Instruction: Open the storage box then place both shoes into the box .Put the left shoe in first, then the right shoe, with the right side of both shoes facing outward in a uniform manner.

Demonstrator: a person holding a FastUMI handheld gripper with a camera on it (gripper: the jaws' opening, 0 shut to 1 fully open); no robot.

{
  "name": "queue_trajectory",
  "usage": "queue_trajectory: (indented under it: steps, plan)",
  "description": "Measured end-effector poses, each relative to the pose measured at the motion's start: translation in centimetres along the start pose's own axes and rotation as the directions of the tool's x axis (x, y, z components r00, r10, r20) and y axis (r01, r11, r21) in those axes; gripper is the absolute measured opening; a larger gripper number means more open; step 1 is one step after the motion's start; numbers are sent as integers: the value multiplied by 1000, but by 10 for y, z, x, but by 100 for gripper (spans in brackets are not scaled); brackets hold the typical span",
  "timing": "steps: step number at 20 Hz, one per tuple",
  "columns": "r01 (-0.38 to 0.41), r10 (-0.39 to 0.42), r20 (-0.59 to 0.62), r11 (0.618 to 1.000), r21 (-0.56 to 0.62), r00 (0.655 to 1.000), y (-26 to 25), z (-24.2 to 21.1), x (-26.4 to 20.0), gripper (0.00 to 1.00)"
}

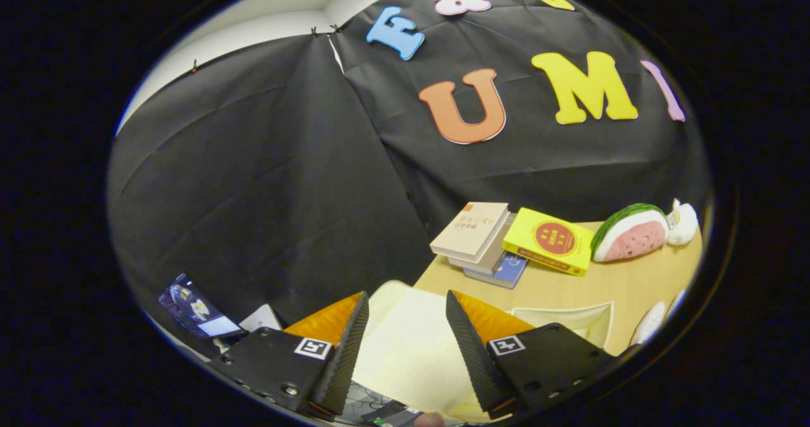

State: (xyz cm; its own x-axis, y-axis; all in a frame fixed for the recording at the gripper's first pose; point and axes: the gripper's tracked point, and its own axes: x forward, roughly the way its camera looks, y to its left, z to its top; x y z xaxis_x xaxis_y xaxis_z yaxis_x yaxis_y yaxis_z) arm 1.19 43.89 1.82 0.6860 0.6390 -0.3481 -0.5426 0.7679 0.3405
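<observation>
Gripper view: hand-held gripper (405, 345) with fingers spread apart, nothing pinched. Pale cream storage box (411, 351) between the fingers, its flat surface reaching just beyond the tips; whether either finger touches it cannot be told. Wooden worktop (569, 288) ahead and to the right. Far on it, stack of books (474, 234), yellow book (549, 240) leaning just right of it, then watermelon plush (629, 232). Lit phone screen (193, 310) near left. Shoes not identifiable.
</observation>
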Motion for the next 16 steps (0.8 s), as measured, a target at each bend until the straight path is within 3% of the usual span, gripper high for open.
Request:
queue_trajectory:
  steps: [3, 8, 12, 16]
  plan:
    - [36, -33, 43, 997, -63, 999, -22, 6, -19, 79]
    - [199, -175, 163, 970, -143, 971, -98, 23, -69, 91]
    - [298, -261, 227, 943, -150, 938, -163, 32, -118, 95]
    - [345, -316, 235, 934, -93, 919, -233, 27, -165, 95]
